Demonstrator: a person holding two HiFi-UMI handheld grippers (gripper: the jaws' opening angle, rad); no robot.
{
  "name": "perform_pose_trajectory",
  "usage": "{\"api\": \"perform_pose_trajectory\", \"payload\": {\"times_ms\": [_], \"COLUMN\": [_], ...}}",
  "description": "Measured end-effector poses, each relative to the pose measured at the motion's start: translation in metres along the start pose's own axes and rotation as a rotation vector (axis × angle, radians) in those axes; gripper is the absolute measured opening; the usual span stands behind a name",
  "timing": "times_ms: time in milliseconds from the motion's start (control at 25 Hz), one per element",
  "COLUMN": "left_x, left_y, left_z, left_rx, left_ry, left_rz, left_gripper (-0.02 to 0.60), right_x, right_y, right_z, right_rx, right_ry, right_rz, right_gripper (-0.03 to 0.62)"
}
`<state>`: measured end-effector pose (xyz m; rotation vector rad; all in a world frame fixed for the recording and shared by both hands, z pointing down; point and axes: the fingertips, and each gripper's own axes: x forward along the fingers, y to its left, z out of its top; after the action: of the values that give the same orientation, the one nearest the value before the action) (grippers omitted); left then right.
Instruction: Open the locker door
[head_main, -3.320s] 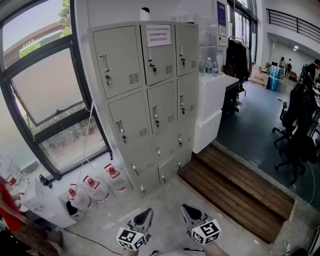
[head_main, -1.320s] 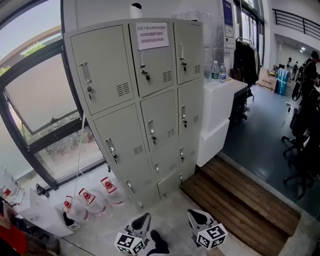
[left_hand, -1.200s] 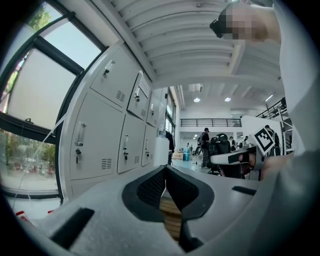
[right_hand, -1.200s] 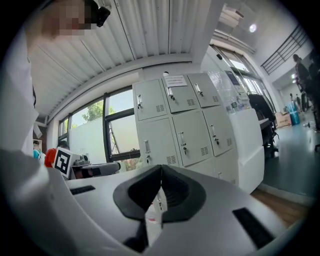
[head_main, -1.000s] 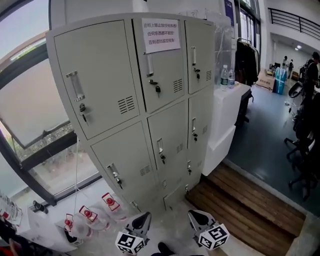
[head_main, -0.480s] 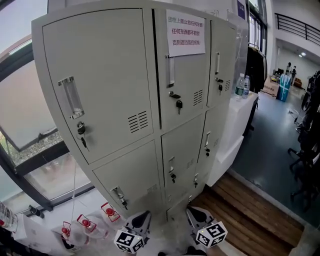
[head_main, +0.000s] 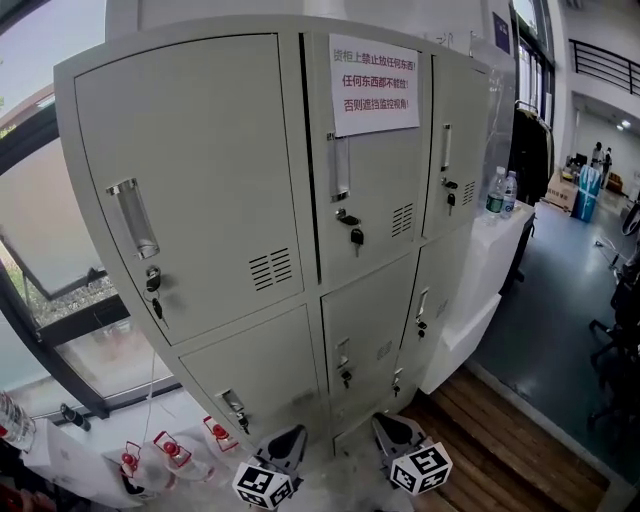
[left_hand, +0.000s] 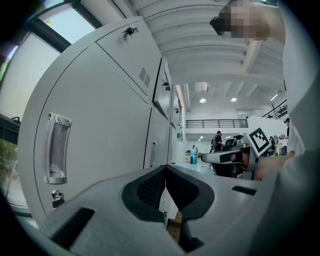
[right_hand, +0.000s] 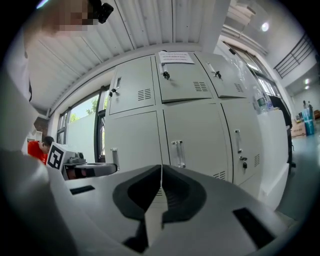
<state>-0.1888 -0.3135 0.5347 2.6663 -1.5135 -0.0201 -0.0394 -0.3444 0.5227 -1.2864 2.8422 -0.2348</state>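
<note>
A grey metal locker bank (head_main: 300, 220) fills the head view, three columns of closed doors. The top middle door (head_main: 370, 150) carries a paper notice (head_main: 374, 85), a recessed handle (head_main: 340, 168) and a key (head_main: 356, 236) hanging from its lock. My left gripper (head_main: 283, 452) and right gripper (head_main: 398, 440) hang low in front of the bottom row, apart from any door. Both are shut with nothing held. In the left gripper view the locker (left_hand: 100, 115) rises at the left, jaw tips (left_hand: 165, 170) together. In the right gripper view the doors (right_hand: 190, 125) stand ahead, jaw tips (right_hand: 161, 170) together.
Large water bottles with red caps (head_main: 170, 455) lie on the floor at the lower left, below a big window (head_main: 50, 270). A white counter (head_main: 490, 260) with two bottles (head_main: 500, 190) adjoins the locker's right side. A wooden step (head_main: 510, 450) lies at the lower right.
The view has closed in on the locker, which now fills the frame. Both grippers stay low at the bottom edge, still shut.
</note>
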Motion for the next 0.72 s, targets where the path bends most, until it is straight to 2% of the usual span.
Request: {"api": "perform_pose_trajectory", "payload": {"times_ms": [160,240,440,720], "left_x": [0.009,0.009,0.009,0.005], "left_y": [-0.002,-0.004,-0.005,-0.004], "left_z": [0.0,-0.002,-0.005,-0.01], "left_rx": [0.002,0.002,-0.003,-0.013], "left_ry": [-0.001,0.004,0.017,0.025], "left_rz": [0.016,0.026,0.045,0.073], "left_gripper": [0.008,0.009,0.009,0.009], "right_x": [0.004,0.008,0.016,0.037], "right_y": [-0.013,-0.013,-0.017,-0.021], "right_z": [0.005,0.005,0.035,0.144], "right_rx": [-0.001,0.01,-0.014,-0.12], "right_ry": [0.004,0.021,0.014,-0.044], "right_rz": [-0.007,0.025,0.091,0.209], "right_gripper": [0.023,0.222,0.225,0.225]}}
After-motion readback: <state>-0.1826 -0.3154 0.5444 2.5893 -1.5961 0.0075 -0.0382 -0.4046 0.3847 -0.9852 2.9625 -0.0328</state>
